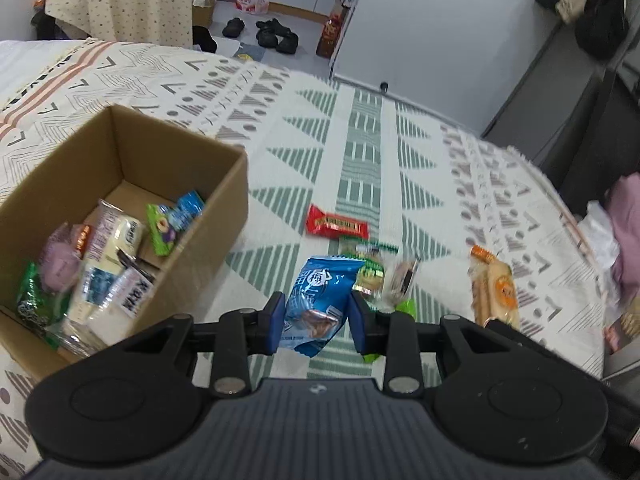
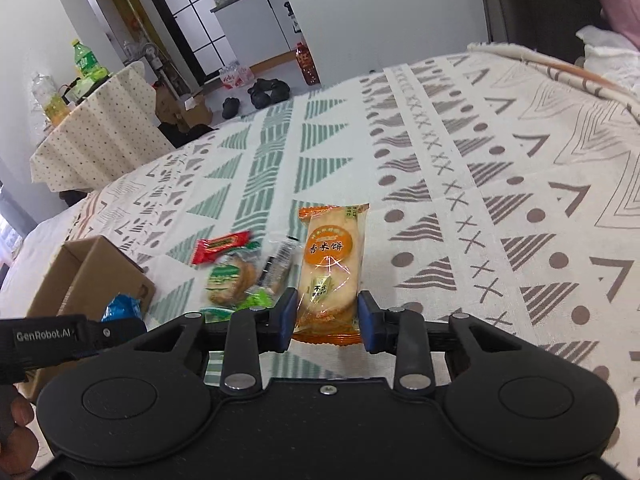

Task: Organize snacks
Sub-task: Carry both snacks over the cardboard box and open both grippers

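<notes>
Left tongs (image 1: 316, 322) clamped on blue packet (image 1: 318, 306), held just right of cardboard box (image 1: 192, 248); carry over rim, release low among snacks inside. Right tongs (image 2: 327, 320) straddle orange rice-cracker packet (image 2: 330, 268) on bed (image 2: 500, 200), right of box; clamped or merely close, cannot tell. Both point forward, angled down. Farther from box: red bar (image 1: 337, 227).

A: What lies beyond the jaws?
B: A patterned bedspread (image 2: 460, 152), then grey floor (image 1: 240, 16) with black shoes (image 1: 276, 34).
A: And left?
B: A table under dotted cloth (image 2: 104, 136), a green bottle (image 2: 83, 58) on it; white walls (image 1: 440, 20) ahead
</notes>
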Available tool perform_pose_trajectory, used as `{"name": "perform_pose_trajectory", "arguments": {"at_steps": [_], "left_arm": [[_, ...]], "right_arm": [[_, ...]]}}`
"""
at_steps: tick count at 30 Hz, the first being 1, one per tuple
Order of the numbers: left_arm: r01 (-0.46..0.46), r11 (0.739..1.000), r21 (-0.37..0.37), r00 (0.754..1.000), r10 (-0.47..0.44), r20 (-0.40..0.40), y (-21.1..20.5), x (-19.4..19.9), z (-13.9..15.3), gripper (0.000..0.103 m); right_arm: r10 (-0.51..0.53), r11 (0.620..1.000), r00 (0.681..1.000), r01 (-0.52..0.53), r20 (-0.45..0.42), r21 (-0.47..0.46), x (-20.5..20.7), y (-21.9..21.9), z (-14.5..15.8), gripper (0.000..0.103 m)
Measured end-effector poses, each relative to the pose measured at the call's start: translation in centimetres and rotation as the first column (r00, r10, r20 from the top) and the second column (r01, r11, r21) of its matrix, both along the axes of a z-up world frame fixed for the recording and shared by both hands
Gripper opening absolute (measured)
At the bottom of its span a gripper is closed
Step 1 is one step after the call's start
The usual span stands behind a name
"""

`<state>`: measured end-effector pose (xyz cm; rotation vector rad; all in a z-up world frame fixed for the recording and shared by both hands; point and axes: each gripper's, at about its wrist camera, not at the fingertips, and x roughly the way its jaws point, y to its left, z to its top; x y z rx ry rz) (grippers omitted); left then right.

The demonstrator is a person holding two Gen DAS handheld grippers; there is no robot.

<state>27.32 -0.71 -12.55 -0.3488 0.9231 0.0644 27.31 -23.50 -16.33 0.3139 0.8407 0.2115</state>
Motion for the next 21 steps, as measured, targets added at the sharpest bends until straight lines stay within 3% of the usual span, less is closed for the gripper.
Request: {"name": "perform_pose_trajectory", "arguments": {"at_steps": [10,21], "left_arm": [[-0.048,0.996,-0.069,0.996,0.053,0.073,3.5,-0.8,2.9,0.033],[-0.147,0.982,-0.118,0.979,0.161,0.123,10.4,-1.5,4.9,0.033]], "right_arm": [[0.063,0.997,0.995,-0.06,0.078,-0.042,-1.5,4.4,5.1,0.032],[0.111,0.992,0.986,-0.103,0.124,-0.068,-2.1,9.6,7.9,0.032]]}}
